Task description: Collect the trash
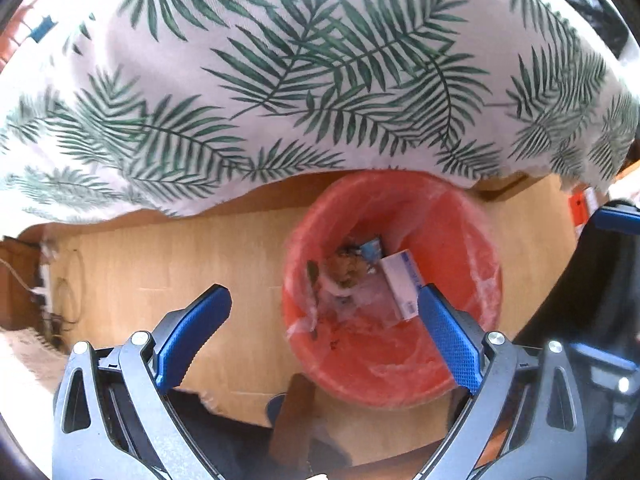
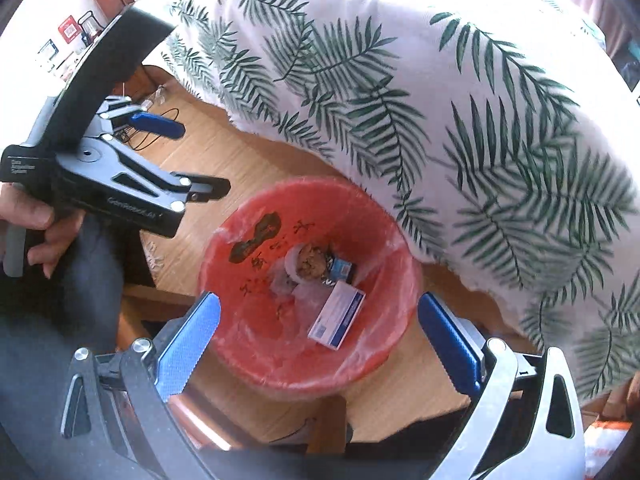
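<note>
Trash (image 2: 338,316) at the bottom of a round red plastic bin (image 2: 308,376) lined with a clear bag: white-and-blue cardboard box lying flat, with a brown crumbly lump (image 2: 308,266) and a small blue packet (image 2: 342,268) just beyond it. Same white-and-blue box (image 1: 402,284) visible from the left wrist, low inside the bin (image 1: 384,384).

Bin standing on a light wooden plank floor (image 2: 208,164). Just behind the bin, draped white cloth printed with green palm fronds (image 2: 460,120), hanging down to near floor level. Left of the bin, thin dark cables (image 2: 160,128) on the floor; farther off, a pale wall with small red and white items, too blurred to identify.

Right gripper (image 2: 320,326) pointing steeply down over the bin, blue-padded jaws spread wide, nothing between them but open air above the box.

Left gripper (image 1: 324,308) also angled down, its jaws wide apart and empty, one finger over the bin, the other over bare floor. From the right wrist, left gripper (image 2: 188,160) seen up and left of the bin, its grey handle gripped by a hand (image 2: 38,222).
</note>
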Demonstrator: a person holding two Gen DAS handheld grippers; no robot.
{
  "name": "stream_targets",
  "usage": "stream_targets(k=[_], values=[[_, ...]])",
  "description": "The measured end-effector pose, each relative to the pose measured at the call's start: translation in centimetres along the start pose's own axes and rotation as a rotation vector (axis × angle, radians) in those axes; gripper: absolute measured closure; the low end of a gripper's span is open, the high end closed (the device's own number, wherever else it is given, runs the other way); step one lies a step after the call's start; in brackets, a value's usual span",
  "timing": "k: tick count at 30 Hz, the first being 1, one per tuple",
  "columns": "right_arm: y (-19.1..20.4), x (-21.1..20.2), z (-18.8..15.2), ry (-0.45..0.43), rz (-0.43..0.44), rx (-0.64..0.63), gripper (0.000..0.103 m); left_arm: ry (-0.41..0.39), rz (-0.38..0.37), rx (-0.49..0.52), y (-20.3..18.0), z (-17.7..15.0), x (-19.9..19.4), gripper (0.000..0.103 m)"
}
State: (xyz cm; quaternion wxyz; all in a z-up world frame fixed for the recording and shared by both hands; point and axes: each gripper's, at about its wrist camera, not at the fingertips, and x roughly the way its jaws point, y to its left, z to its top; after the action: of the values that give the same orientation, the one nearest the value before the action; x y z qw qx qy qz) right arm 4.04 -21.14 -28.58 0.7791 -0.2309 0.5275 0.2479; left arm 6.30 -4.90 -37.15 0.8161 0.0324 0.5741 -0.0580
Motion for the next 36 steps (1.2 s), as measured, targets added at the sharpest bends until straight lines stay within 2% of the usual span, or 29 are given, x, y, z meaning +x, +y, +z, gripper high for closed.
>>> stream_targets(k=[4,8,15,23,27,36], values=[[1.5,-1.0,-1.3,-0.015,-0.011,-0.012,0.005,-0.023,-0.026,0.04,-1.0,-1.2,-1.3,0.006],[3.0,-1.0,-1.9,-0.032,-0.059,-0.044,0.005,-0.024,-0.105,0.05,-1.5,-2.7,-1.9,0.006],[4.7,-0.5,-2.3,-0.025,-0.103,-0.118,0.005,-0.032,-0.102,0.078,-2.4,-3.6,-2.2,0.006],[3.2,-1.8,-2.8,-0.013,-0.013,-0.014,0.005,-0.017,-0.099,0.109,-3.0,-3.9,-2.3,0.006],[3.4,-2.3,-3.3,-0.003,-0.008,-0.019,0.005,-0.025,-0.085,0.135,-3.6,-4.2,-2.7,0.006],[3.2,-2.6,-3.7,-0.001,0.015,0.002,0.005,-0.105,-0.115,0.157,-3.9,-5.0,-5.4,0.006]])
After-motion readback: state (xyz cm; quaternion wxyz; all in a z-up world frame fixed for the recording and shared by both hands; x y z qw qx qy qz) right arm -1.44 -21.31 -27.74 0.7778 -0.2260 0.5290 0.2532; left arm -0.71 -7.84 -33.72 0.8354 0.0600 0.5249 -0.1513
